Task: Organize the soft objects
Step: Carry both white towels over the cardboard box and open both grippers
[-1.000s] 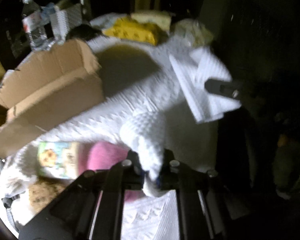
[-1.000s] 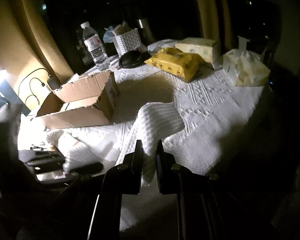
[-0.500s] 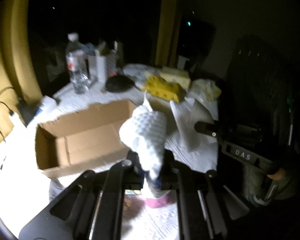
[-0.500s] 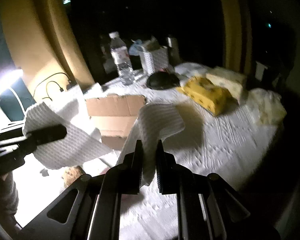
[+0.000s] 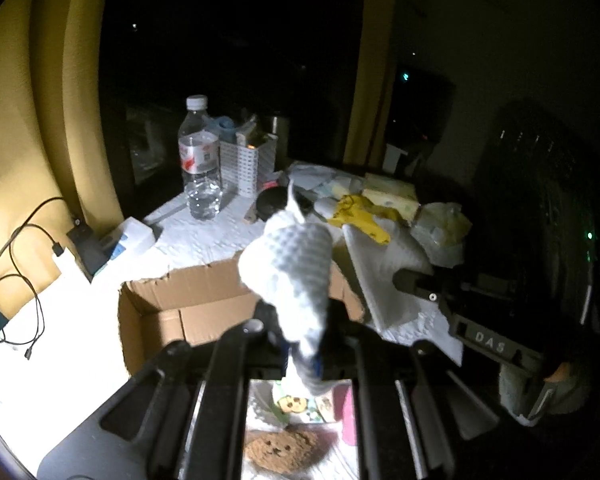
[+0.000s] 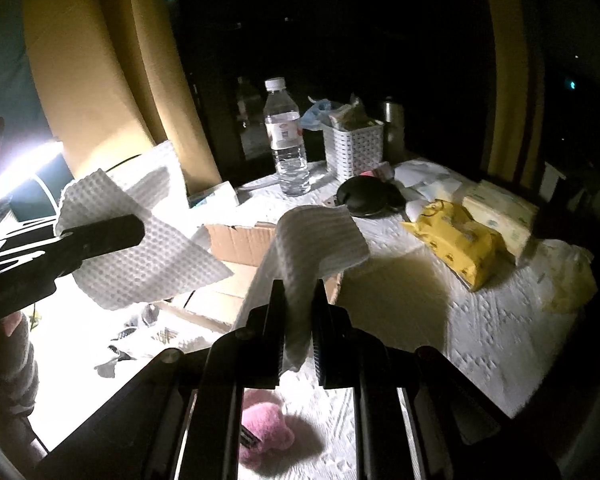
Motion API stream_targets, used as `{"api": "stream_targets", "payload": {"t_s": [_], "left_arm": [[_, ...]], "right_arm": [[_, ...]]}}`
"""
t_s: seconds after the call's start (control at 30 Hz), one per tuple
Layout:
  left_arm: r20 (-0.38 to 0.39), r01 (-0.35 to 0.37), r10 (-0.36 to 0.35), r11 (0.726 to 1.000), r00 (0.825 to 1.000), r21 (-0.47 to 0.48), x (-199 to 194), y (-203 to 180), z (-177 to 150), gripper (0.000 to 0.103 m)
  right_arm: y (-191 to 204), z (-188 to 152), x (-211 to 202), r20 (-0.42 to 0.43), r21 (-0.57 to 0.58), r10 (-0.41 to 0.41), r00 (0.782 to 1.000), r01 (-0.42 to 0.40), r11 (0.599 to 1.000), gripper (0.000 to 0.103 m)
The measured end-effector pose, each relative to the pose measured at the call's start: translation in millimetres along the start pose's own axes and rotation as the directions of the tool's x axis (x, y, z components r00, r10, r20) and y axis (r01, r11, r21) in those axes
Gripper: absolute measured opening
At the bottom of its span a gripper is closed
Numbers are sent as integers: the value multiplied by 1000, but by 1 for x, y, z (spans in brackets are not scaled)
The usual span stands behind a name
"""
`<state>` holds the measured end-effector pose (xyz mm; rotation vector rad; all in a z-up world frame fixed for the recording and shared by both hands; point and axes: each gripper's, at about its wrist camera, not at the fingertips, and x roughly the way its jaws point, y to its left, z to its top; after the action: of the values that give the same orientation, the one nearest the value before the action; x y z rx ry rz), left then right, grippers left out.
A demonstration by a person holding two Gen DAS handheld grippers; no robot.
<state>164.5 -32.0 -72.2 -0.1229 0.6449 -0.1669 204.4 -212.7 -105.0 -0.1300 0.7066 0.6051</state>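
Your left claw is clamped on one corner of the white waffle cloth, and your right claw is pinched on another part of the same cloth, which hangs lifted between them above the bench. Just beyond and below both claws sits the open cardboard box. Under your left claw lie a brown plush toy and a printed soft item; under your right claw lies a pink plush. Farther ahead of your right claw, a yellow pack rests near a water bottle.
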Motion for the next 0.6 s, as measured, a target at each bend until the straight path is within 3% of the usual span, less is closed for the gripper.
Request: {"api": "stream_targets", "payload": {"t_s": [0.6], "left_arm": [[-116,-27,22,998,993,-48,88,19,-9,8]], "right_arm": [[-3,2,72,-84,-12,68,994,-69,998,13]]}}
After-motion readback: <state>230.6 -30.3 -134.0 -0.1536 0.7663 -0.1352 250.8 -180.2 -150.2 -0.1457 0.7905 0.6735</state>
